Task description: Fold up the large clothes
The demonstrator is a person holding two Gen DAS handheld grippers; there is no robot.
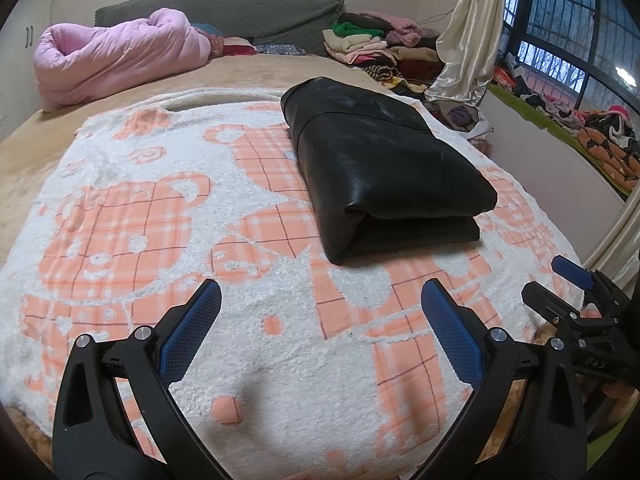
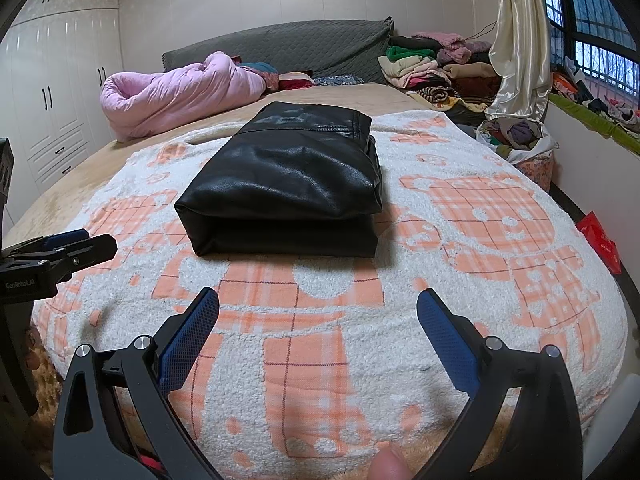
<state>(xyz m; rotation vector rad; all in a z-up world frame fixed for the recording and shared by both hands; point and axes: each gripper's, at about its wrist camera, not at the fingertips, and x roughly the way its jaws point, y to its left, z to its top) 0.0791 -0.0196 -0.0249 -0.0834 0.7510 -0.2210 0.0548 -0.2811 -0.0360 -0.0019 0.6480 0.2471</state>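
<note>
**Black garment folded; both grippers stand off empty**

Left wrist view: the black leather-like garment [image 1: 380, 168] lies as a compact, layered rectangle on the orange-and-white blanket [image 1: 160, 220], ahead and slightly right of the left gripper [image 1: 320, 332], whose jaws gape wide, holding nothing.

Right wrist view: the garment [image 2: 288, 184] sits just ahead of the right gripper [image 2: 318, 336], jaws likewise wide and empty. This fold looks finished; the clothes pile [image 2: 432, 68] beyond the garment probably remains.

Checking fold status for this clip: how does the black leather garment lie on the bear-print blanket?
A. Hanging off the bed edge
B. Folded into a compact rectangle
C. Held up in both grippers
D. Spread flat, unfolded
B: the black leather garment sits as a neat stacked rectangle on the bear-print blanket, with the left gripper and right gripper both open and clear of it.
</note>
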